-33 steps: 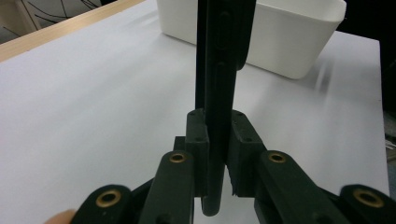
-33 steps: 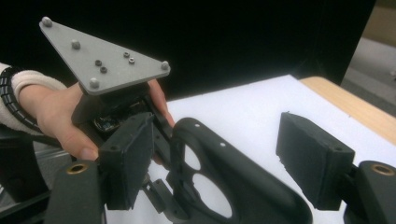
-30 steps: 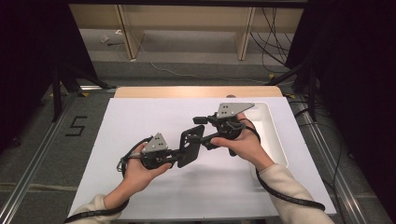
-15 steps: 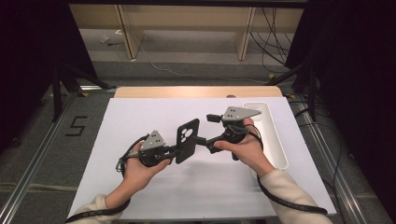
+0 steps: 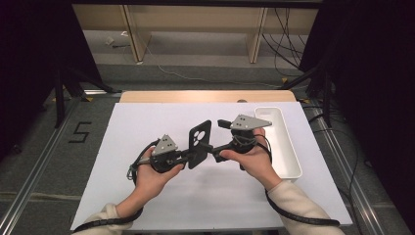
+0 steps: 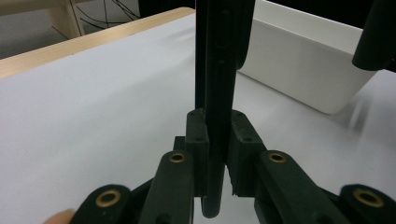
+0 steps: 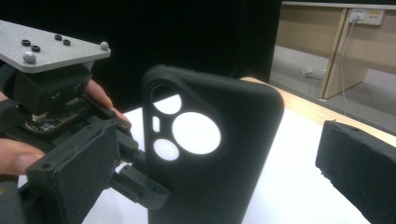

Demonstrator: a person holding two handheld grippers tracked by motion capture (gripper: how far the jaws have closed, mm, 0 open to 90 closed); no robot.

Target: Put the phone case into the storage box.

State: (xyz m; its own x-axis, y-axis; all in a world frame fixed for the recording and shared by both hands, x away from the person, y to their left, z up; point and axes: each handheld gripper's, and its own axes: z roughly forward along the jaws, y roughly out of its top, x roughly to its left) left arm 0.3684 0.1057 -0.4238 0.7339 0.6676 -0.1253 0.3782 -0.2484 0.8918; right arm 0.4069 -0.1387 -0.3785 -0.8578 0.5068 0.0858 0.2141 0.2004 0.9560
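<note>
Left gripper (image 5: 188, 155): we are clamping its jaws tight on the lower edge of the phone case (image 5: 199, 144), as the left gripper view shows, with the pads (image 6: 197, 140) pressing both faces of the thin shell.

Right gripper (image 5: 215, 136): we have just been opening its jaws; they are standing wide with the case between them and neither pad (image 7: 74, 163) pressing on it. We judge this a hand-over, the right letting go while the left carries the load.

Phone case: we are holding this black soft shell upright above the white mat (image 5: 147, 122), between the two grippers, near the middle of the table. Its camera cut-outs (image 7: 195, 133) are facing the right gripper's camera, probably so that the thin edge is sitting squarely in the left grip.

Left hand (image 5: 151, 176): we are keeping it low beside the case, its cable trailing back over the mat.

Right hand (image 5: 252, 159): we are hovering it just beside the case and next to the white tray (image 5: 281, 142), which is lying at the mat's right edge, close enough to take the case.

Writing: we are reading a dark "5" (image 5: 80, 132) marked on the grey floor left of the table; no brand is showing on the case or the tray.

Risk: a grip on one edge alone may let the case tilt.
</note>
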